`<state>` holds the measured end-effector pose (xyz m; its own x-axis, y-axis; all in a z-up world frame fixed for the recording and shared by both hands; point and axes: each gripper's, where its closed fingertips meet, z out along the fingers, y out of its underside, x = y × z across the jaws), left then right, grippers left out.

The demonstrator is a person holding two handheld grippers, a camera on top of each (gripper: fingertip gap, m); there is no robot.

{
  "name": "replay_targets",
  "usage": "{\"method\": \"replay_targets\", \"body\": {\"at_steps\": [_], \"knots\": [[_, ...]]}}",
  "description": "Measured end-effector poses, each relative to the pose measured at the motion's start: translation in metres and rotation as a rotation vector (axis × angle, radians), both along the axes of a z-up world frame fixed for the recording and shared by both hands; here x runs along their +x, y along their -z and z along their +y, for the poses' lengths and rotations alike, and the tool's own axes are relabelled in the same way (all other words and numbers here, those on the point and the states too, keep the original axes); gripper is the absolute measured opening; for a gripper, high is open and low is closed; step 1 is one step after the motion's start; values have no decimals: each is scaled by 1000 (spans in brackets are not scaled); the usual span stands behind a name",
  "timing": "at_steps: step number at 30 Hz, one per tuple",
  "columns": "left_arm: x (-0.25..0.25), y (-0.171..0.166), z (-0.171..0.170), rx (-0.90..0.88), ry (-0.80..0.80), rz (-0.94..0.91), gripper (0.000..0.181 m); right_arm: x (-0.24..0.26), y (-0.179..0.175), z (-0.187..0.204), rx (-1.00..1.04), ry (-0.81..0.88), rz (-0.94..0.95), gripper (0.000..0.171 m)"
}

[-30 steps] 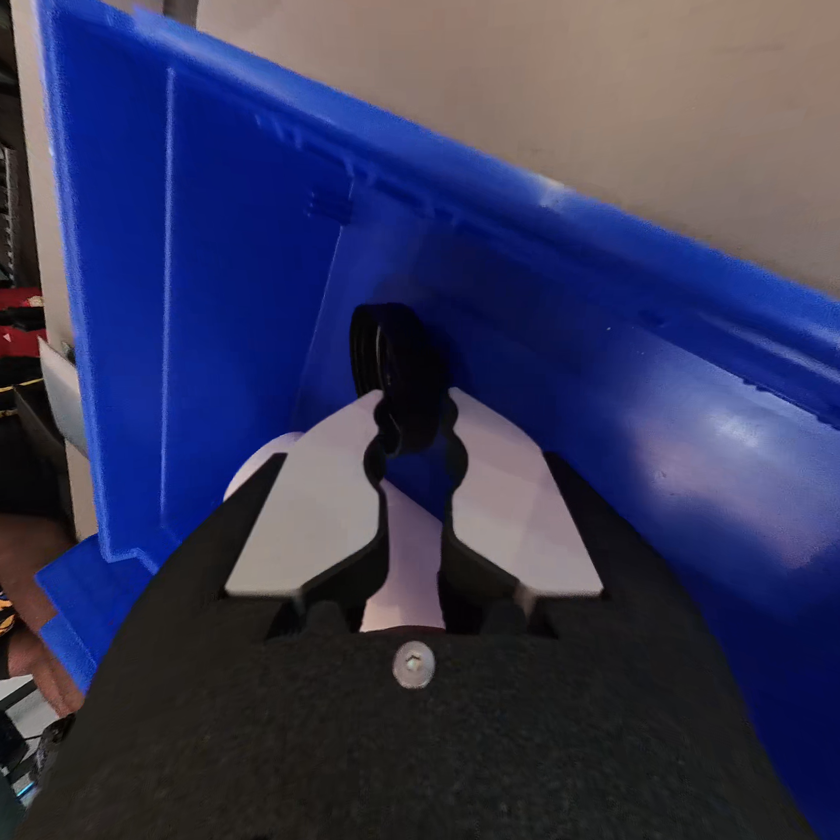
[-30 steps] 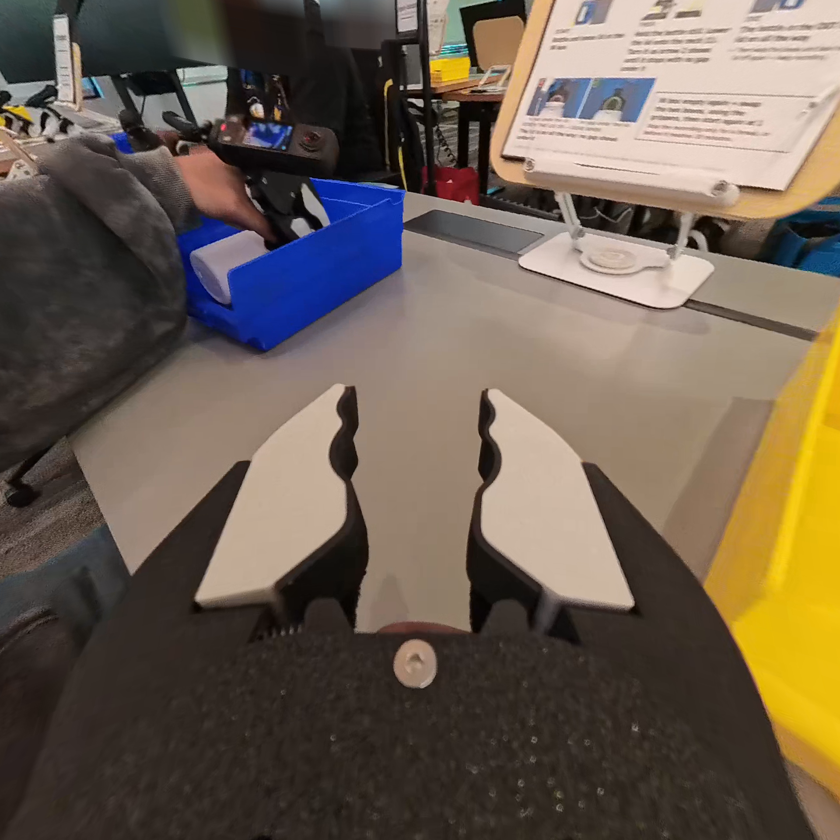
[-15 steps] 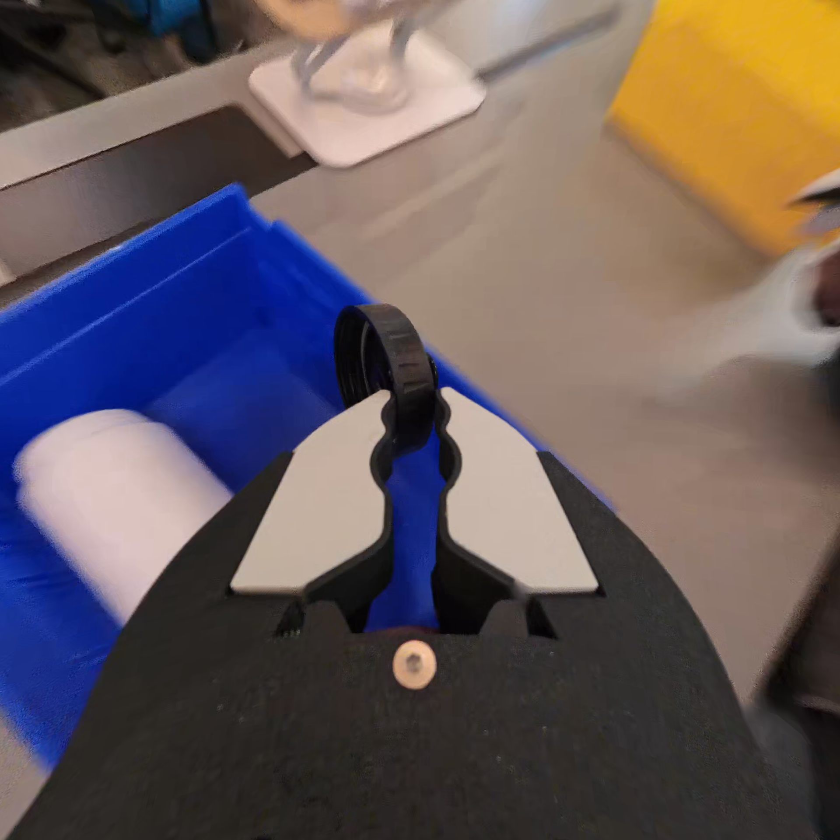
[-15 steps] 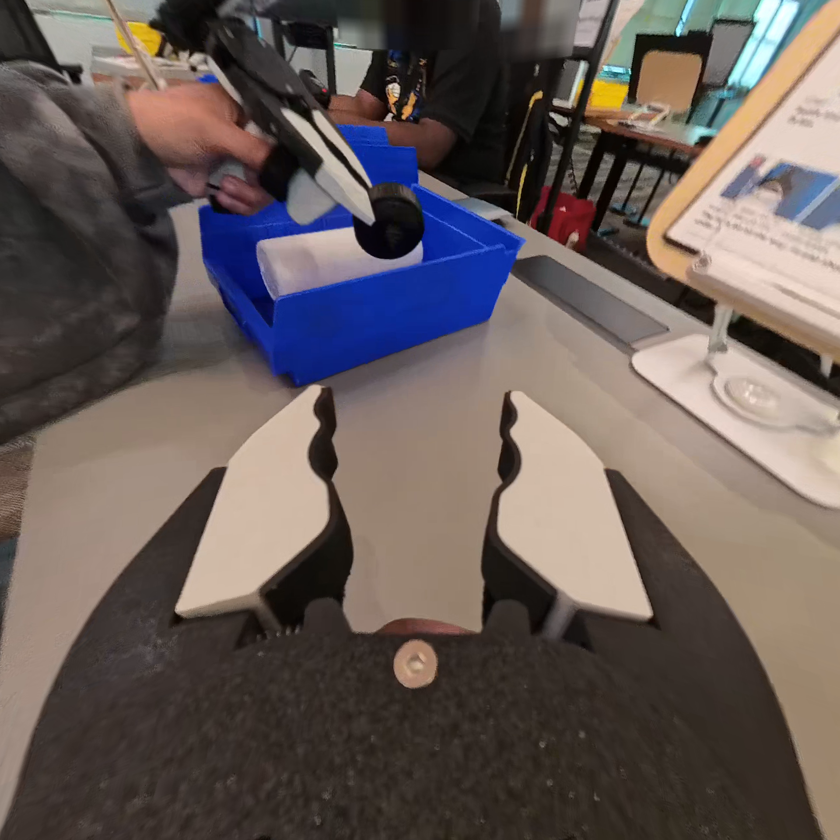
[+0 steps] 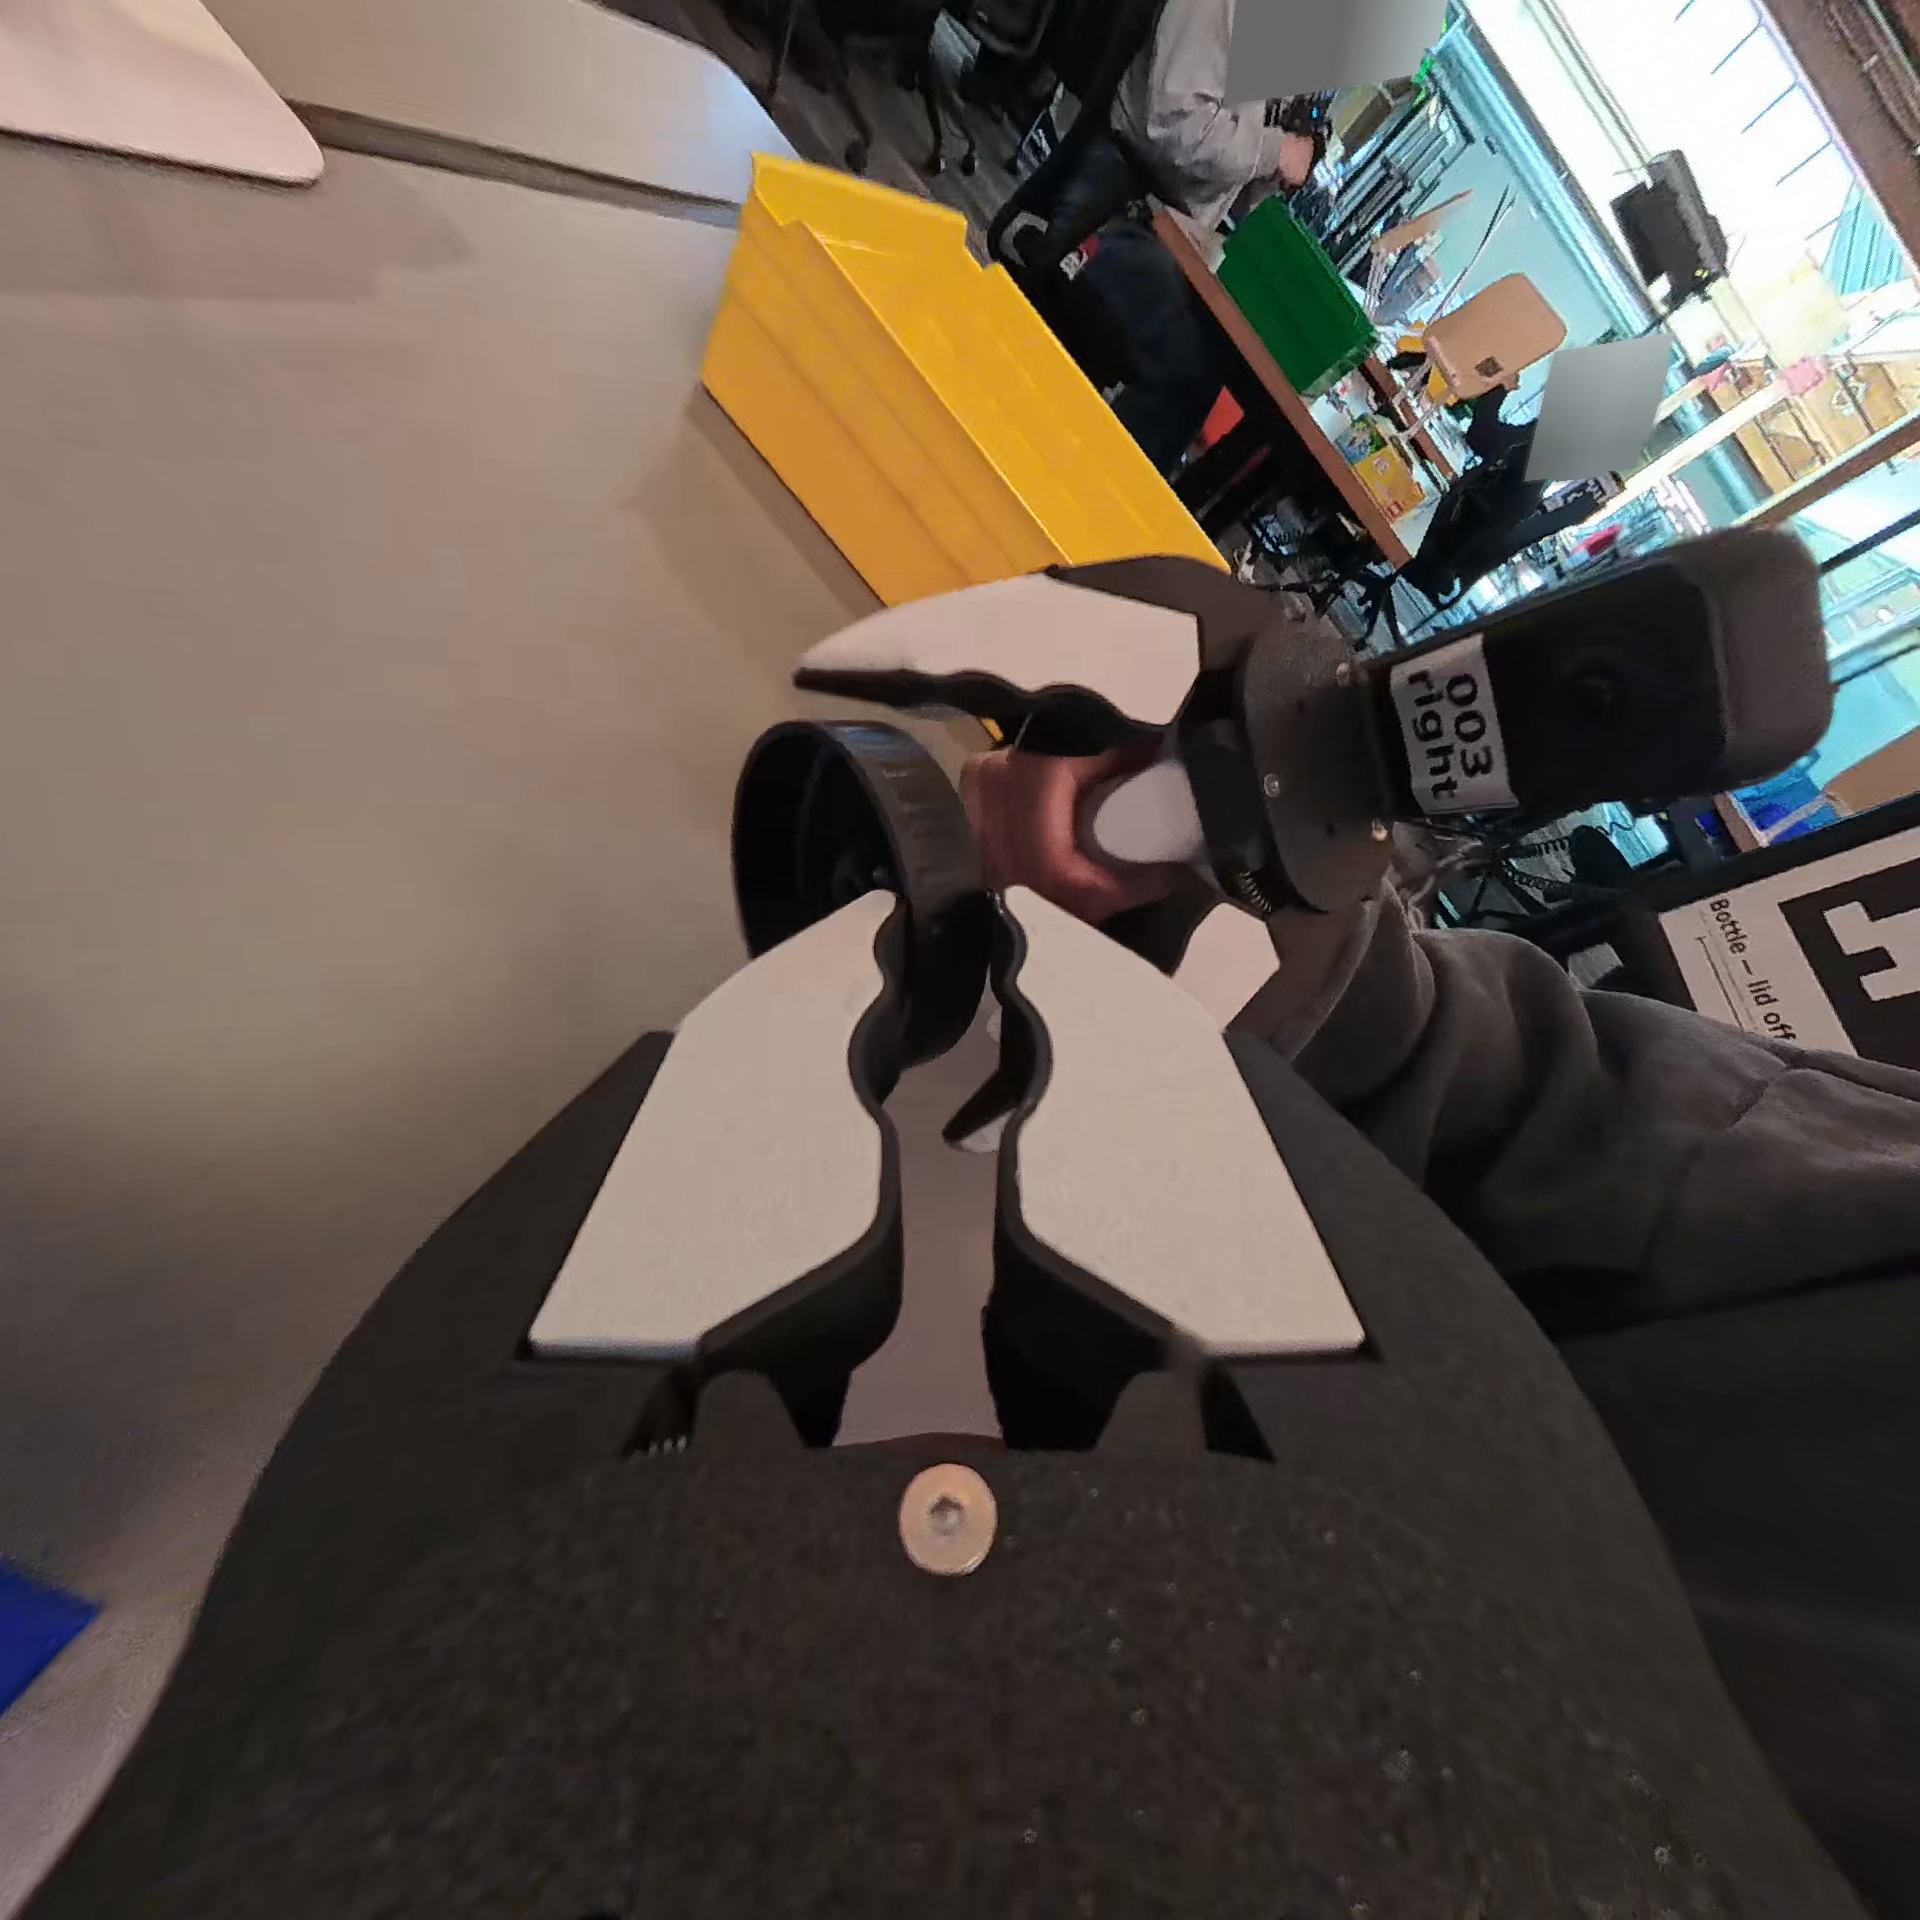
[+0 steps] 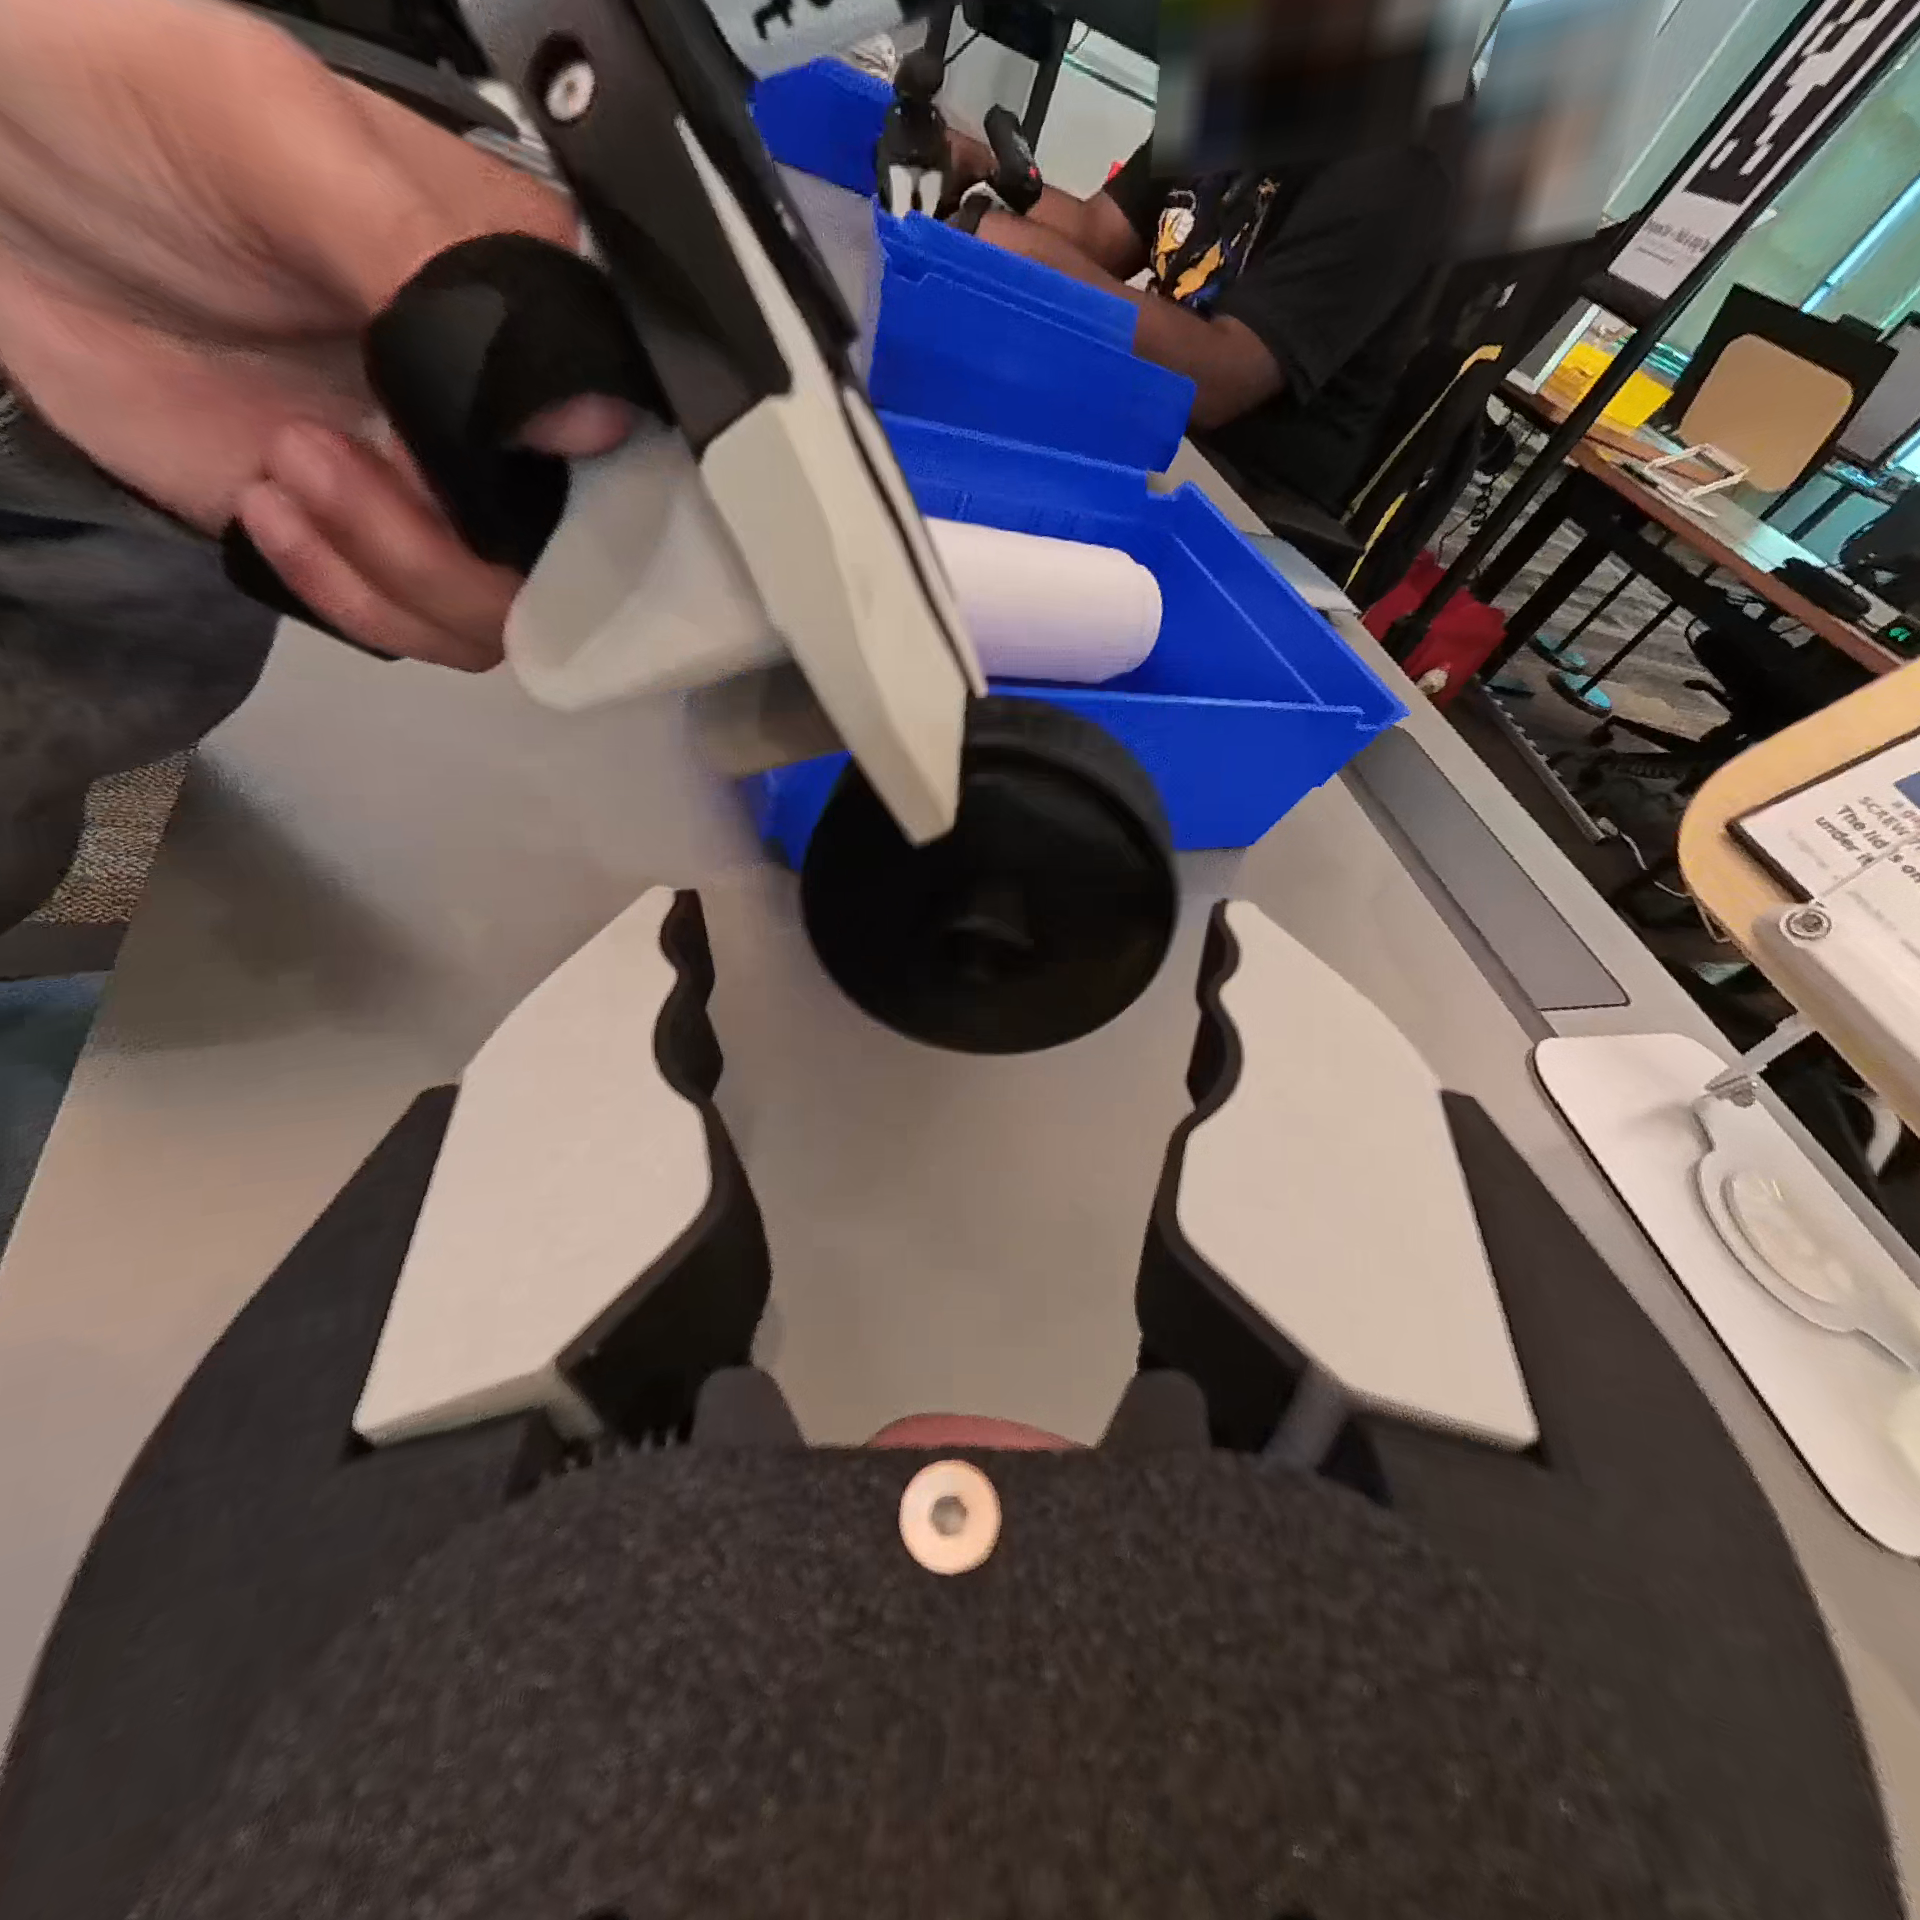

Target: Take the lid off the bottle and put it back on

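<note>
My left gripper (image 5: 940, 914) is shut on the rim of the black lid (image 5: 862, 831) and holds it in the air above the grey table. In the right wrist view the left gripper (image 6: 925, 800) comes down from the upper left with the lid (image 6: 987, 935). My right gripper (image 6: 951, 914) is open wide, and the lid sits between its fingertips, touching neither. One of its fingers (image 5: 997, 644) shows just above the lid in the left wrist view. The white bottle (image 6: 1049, 613) lies on its side, without a lid, in the blue bin (image 6: 1247, 769) behind.
A yellow bin (image 5: 935, 416) stands at the table's right side. A document stand with a white base (image 6: 1714, 1195) is at the far edge. A second blue bin (image 6: 1018, 364) sits behind the first. People sit at other tables beyond.
My left gripper has lifted the lid out of the blue bin and carried it over to the right gripper. The right gripper has opened wider, and the lid is now between its fingers.
</note>
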<state>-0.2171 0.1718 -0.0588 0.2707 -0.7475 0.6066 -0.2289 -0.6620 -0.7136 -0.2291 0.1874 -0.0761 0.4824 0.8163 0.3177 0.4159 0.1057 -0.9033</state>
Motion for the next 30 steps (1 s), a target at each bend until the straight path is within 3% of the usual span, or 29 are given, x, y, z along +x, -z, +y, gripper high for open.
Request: {"method": "replay_targets", "body": {"at_steps": [8,12,17,25,30], "knots": [[19,6,-4,-71,10,-33,10,17,13,-1,-28,8,-1,89],[26,-5,0,-160,-16,-143,10,24,20,3,3,61,36,90],[36,-8,-9,-266,27,-226,10,26,13,1,100,91,116,79],[36,-5,-13,-233,53,-220,11,27,12,-3,105,91,76,76],[-7,3,20,131,-110,62,64,45,3,6,80,149,101,76]]}}
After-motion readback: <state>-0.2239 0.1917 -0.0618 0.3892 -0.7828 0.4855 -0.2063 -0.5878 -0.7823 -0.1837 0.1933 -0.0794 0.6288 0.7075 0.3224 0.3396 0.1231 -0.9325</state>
